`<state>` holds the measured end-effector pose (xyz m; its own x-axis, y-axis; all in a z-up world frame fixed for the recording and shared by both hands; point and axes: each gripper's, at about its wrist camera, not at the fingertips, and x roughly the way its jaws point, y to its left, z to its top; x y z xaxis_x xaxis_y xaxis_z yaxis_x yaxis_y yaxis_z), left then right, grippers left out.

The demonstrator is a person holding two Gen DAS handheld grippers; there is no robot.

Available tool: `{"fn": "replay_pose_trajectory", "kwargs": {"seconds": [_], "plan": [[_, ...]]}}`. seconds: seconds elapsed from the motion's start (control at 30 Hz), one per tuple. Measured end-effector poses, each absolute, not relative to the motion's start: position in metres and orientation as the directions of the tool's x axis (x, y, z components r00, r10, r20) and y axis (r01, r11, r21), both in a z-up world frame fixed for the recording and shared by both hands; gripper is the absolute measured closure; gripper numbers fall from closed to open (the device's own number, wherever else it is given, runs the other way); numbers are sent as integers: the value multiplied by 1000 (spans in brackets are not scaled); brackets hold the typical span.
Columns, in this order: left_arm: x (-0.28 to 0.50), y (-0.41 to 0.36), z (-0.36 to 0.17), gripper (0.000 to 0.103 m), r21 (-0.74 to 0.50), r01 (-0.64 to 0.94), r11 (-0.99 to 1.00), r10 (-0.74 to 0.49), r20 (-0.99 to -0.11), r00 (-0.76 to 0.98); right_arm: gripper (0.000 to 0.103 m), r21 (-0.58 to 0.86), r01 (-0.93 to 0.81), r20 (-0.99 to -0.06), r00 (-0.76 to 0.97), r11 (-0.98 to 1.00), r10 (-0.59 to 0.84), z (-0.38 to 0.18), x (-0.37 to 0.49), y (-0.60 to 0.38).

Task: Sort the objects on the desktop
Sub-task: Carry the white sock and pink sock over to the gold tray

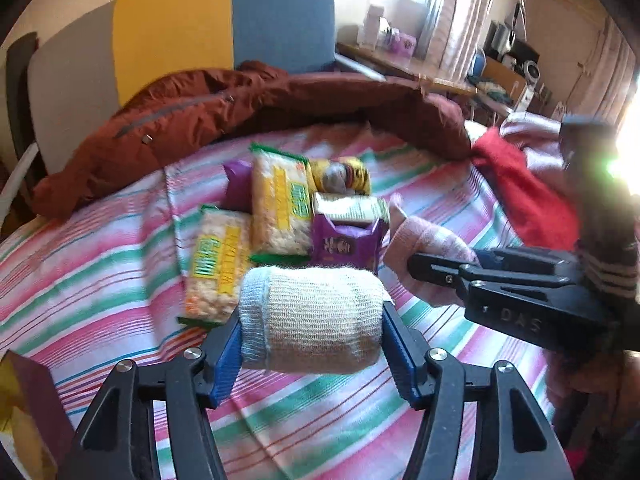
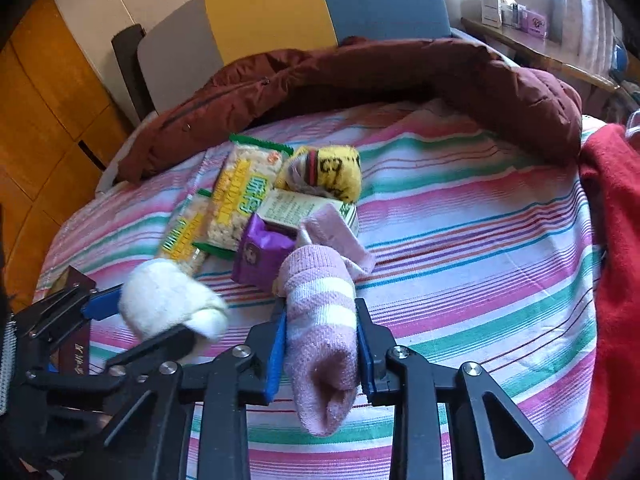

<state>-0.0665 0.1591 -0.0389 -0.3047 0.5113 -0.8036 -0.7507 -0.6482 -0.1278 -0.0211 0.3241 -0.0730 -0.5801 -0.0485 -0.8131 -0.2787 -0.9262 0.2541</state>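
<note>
My left gripper [image 1: 314,334] is shut on a rolled white-and-grey sock [image 1: 316,316], held above the striped bedspread [image 1: 100,288]. It also shows in the right wrist view [image 2: 172,300]. My right gripper [image 2: 322,344] is shut on a rolled pink striped sock [image 2: 320,320], seen in the left wrist view [image 1: 428,240] too. Behind both lies a heap: two yellow-green snack packs [image 1: 280,204] [image 1: 216,268], a purple packet [image 1: 346,244], a small green-white box [image 2: 296,206], and a yellow-and-black sock roll [image 2: 328,172].
A dark red puffer jacket [image 2: 360,76] lies across the back of the bed. A red cloth [image 2: 612,208] lies at the right. A brown box [image 2: 74,344] sits at the left edge. A yellow-blue-grey headboard [image 1: 180,28] and a cluttered desk [image 1: 420,64] stand behind.
</note>
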Motion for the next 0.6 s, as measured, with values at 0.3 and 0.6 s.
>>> {"fn": "replay_pose_trajectory", "kwargs": {"seconds": [0.3,0.6], "plan": [[-60,113,30,40,-177,-708,-684,579,-723,-378,73,349,-202,-719,-684,-915,-123,-45,-6,311],[-56,38,105,40,-192,-659,-727,606,-631,-485,73,363,-99,-689,-698,-926,-196,-26,-8,270]]}}
